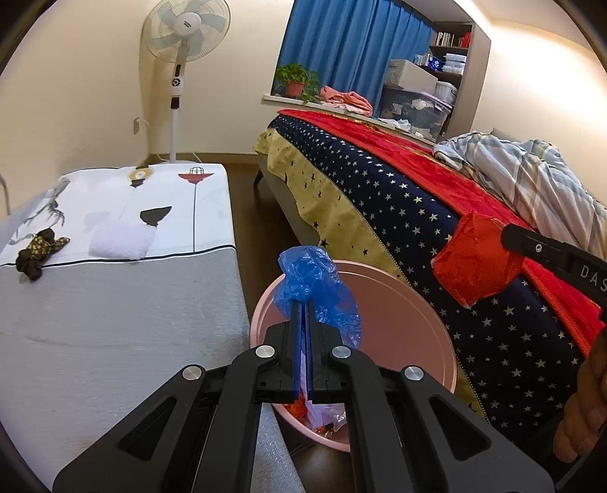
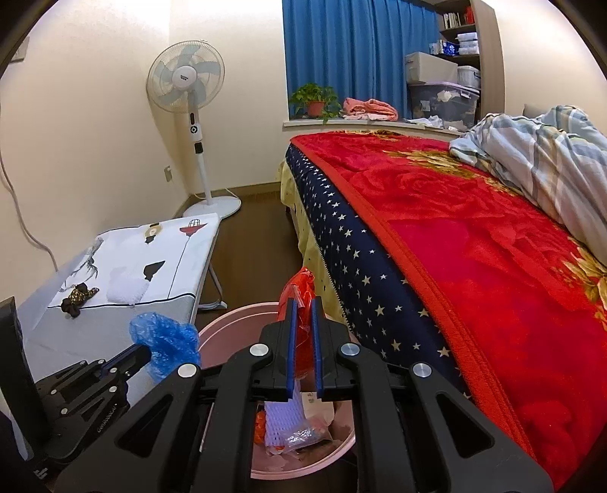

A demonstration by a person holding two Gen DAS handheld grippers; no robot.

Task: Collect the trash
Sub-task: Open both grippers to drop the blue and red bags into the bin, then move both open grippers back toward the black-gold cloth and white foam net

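Left tool (image 1: 302,303) clamped tight on a crumpled blue plastic bag (image 1: 315,280), fingers nearly touching w/ the film pinched between; the bag bunches out past the tips, over the near-left rim of the pink trash bin (image 1: 409,303). Right tool (image 2: 303,307) closed narrow on a crumpled red plastic bag (image 2: 301,292), which pokes up above the tips, over the bin's far side by the bed edge. From the left wrist cam the red bag sits in front of the bed's star-print navy cover (image 1: 398,212). Bin on the floor between the bed and a low surface w/ a white printed cloth (image 1: 151,204); already holds trash: white mesh, clear wrapper, orange bits (image 2: 292,428). On the cloth: a folded white towel (image 1: 121,239) and a dark patterned item (image 1: 40,252), well apart from the bin. Standing fan (image 1: 182,34) by the wall.
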